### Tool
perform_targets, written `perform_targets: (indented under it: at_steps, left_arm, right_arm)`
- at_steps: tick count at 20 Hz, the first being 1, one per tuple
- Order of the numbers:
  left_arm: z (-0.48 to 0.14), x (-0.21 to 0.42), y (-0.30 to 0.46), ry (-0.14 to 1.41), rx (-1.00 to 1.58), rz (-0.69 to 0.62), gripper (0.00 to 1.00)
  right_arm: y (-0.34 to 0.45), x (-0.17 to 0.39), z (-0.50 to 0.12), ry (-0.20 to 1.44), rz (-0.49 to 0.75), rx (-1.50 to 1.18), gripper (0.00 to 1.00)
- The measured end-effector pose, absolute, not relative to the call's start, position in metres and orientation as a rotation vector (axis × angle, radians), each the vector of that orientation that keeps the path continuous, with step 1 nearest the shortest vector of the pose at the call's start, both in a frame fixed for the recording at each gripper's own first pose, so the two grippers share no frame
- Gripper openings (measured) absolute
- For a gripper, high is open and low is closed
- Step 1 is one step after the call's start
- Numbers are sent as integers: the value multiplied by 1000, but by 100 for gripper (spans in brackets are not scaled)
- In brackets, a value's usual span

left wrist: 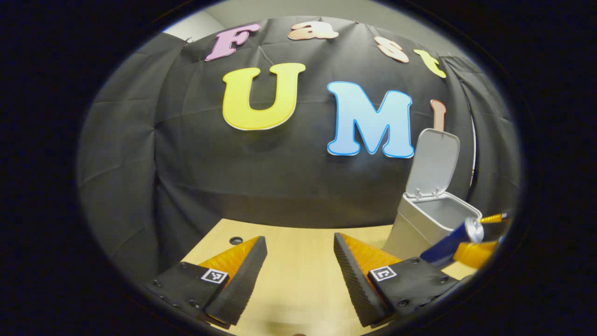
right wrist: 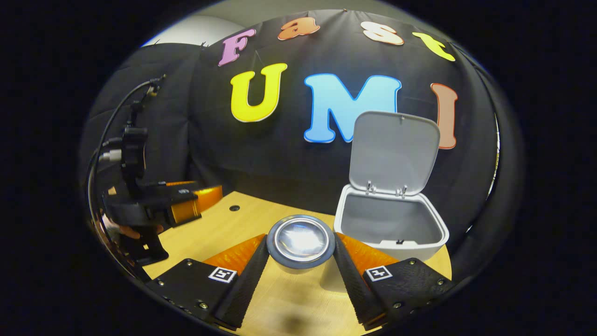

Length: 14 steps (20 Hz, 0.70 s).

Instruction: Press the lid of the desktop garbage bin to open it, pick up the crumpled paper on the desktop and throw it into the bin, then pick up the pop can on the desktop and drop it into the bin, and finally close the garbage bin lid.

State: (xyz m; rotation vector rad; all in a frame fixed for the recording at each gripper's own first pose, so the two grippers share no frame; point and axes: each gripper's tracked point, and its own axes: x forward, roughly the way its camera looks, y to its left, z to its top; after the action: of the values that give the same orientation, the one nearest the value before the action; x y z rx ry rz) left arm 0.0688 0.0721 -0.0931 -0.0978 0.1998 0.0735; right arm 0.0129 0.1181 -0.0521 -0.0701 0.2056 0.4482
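Observation:
The grey garbage bin stands on the wooden desk with its lid swung up and open. My right gripper is shut on the pop can, whose round silver end faces the camera, held above the desk just left of the bin's mouth. In the left gripper view the same blue can hangs tilted beside the bin, pinched by the right gripper. My left gripper stands open over bare desk with nothing between its fingers. I cannot see inside the bin.
The wooden desk runs back to the black cloth wall and has a small round hole near its far edge. The left gripper, with a hand and cables, hovers at the desk's left side.

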Motion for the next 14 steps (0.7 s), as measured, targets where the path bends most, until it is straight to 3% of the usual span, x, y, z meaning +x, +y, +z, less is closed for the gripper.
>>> perform_targets:
  at_steps: [8, 14]
  left_arm:
    - [-93, 77, 61, 207, -99, 44, 95]
    - [-98, 75, 77, 221, -87, 72, 95]
  right_arm:
    - [79, 56, 19, 59, 347, -27, 85]
    - [40, 97, 5, 83, 252, -25, 85]
